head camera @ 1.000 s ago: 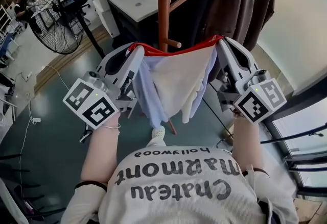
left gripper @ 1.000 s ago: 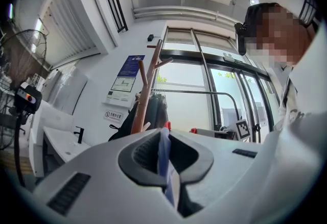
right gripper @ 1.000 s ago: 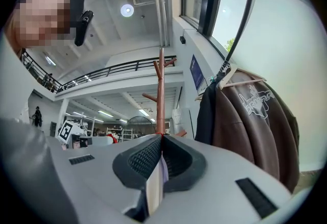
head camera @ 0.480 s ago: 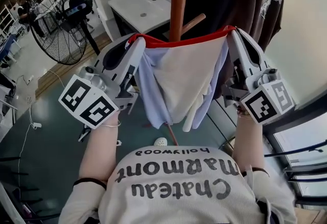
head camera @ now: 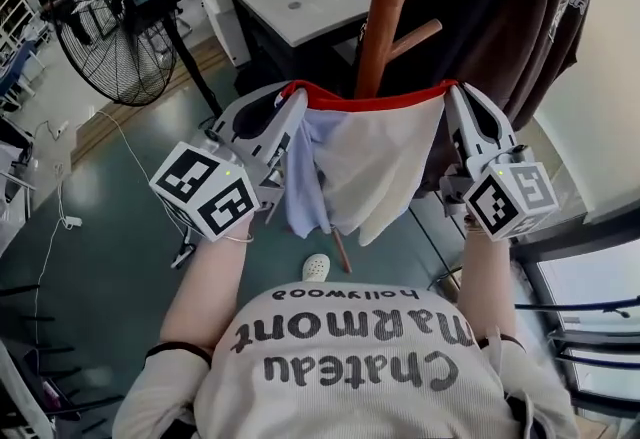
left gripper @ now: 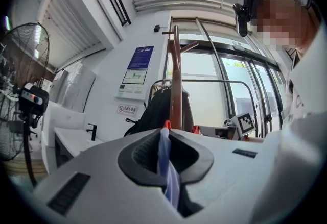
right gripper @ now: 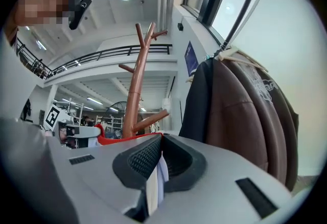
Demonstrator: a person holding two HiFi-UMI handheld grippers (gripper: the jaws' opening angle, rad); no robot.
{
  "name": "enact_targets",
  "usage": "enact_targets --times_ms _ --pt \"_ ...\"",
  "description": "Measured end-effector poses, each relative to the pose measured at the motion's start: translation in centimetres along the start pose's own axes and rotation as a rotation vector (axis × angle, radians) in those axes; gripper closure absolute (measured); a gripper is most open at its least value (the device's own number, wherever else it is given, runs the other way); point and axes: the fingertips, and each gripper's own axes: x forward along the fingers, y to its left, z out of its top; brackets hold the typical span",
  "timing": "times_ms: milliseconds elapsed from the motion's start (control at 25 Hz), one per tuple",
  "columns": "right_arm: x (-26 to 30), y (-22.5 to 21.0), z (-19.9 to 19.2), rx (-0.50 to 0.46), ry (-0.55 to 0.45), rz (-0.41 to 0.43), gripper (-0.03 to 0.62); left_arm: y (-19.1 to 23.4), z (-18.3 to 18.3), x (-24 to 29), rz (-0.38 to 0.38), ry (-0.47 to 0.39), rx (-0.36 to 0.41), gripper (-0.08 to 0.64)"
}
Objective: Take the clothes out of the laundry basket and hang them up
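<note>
**Desk:** What is held between the two grippers?

**Caption:** A pale garment (head camera: 370,162), white and light blue with a red edge (head camera: 375,103), is seen stretched between the left gripper (head camera: 288,115) and the right gripper (head camera: 455,107), in front of the person's chest. The red edge is drawn nearly level from one pair of jaws to the other. The rest of the cloth is left hanging below in loose folds.

**Desk:** How are the jaws set?

**Caption:** Both pairs are pressed together on cloth. In the left gripper view, a light blue fold of the garment (left gripper: 164,159) is pinched in the left gripper (left gripper: 166,135), with a scrap of red showing at the tips. In the right gripper view, white and pale blue layers of the garment (right gripper: 155,182) are clamped in the right gripper (right gripper: 161,142). From those tips the red edge is seen running off to the left.

**Desk:** And what is shown around it?

**Caption:** A wooden coat stand (head camera: 385,17) is pictured just behind the garment, its pole rising past the middle of the red edge. Dark jackets (head camera: 500,17) are hung to the right of it. A standing fan (head camera: 100,37) and a white washbasin tabletop (head camera: 290,2) are seen farther back at the left. A pale shoe (head camera: 316,267) is visible on the grey-green floor (head camera: 110,257) below the hanging cloth.
</note>
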Motion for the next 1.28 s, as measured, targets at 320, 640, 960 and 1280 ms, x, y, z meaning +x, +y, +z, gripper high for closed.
enact_targets --times_ms 320,640,960,1280 --pt "0.8 -0.4 -5.6 0.041 0.128 0.007 0.561 1.2 -4.8 0.2 0.014 0.109 0.0 0.54" --pt "1.0 -0.1 -9.2 0.064 0.21 0.03 0.561 0.1 -8.4 0.7 -0.014 0.176 -0.043 0.54" --pt "1.0 1.3 -11.6 0.083 0.267 0.079 0.561 -0.8 -10.4 1.0 -0.025 0.226 -0.059 0.54" --pt "1.1 3.1 -13.7 0.105 0.314 0.141 0.561 -1.2 -12.0 1.1 -0.038 0.254 -0.086 0.54"
